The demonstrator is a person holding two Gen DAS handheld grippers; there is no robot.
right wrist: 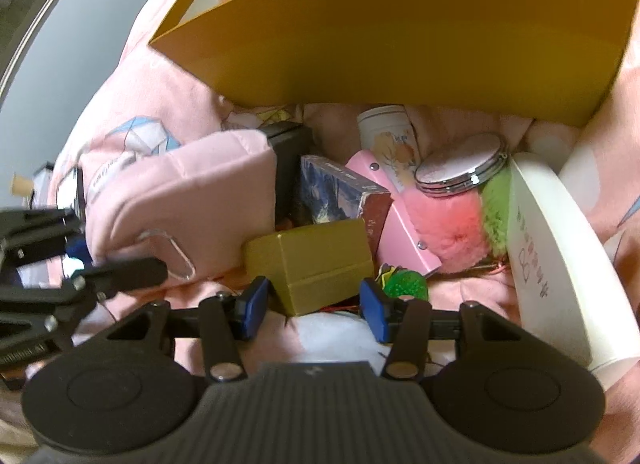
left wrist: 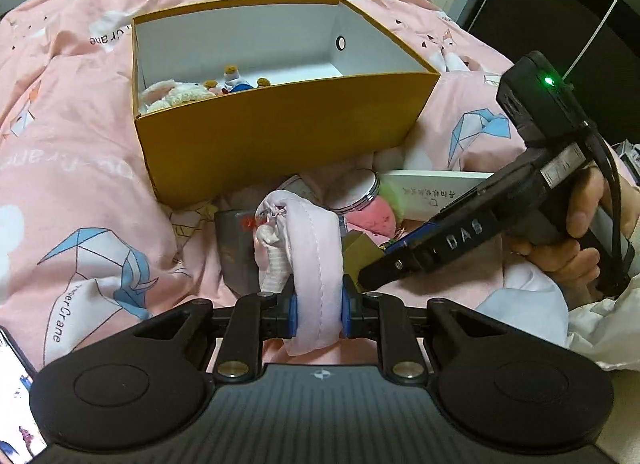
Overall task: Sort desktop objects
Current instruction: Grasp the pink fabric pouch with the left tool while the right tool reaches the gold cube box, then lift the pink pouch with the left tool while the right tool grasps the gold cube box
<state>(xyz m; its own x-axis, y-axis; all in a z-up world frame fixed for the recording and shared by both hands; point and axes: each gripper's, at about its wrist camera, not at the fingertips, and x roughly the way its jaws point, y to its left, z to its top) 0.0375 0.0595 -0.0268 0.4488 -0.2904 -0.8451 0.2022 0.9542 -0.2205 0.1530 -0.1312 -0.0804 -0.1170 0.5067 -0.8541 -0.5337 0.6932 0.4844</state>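
My left gripper (left wrist: 319, 310) is shut on a pale pink padded pouch (left wrist: 316, 264) and holds it just in front of the orange box (left wrist: 280, 135). The pouch also shows at the left of the right wrist view (right wrist: 188, 199). The box holds a white plush toy (left wrist: 176, 93) and a small figure (left wrist: 234, 81). My right gripper (right wrist: 314, 310) is open, its blue pads on either side of a small gold box (right wrist: 316, 264) without touching it. In the left wrist view the right gripper (left wrist: 372, 276) reaches in from the right.
A heap lies on the pink duvet (left wrist: 80, 183) before the orange box (right wrist: 400, 43): a round pink mirror (right wrist: 460, 167), pink and green pompoms (right wrist: 452, 232), a blue patterned box (right wrist: 340, 191), a white tube (right wrist: 388, 135), a white flat box (right wrist: 552, 256), a dark box (left wrist: 236, 252). A phone (left wrist: 16, 404) lies bottom left.
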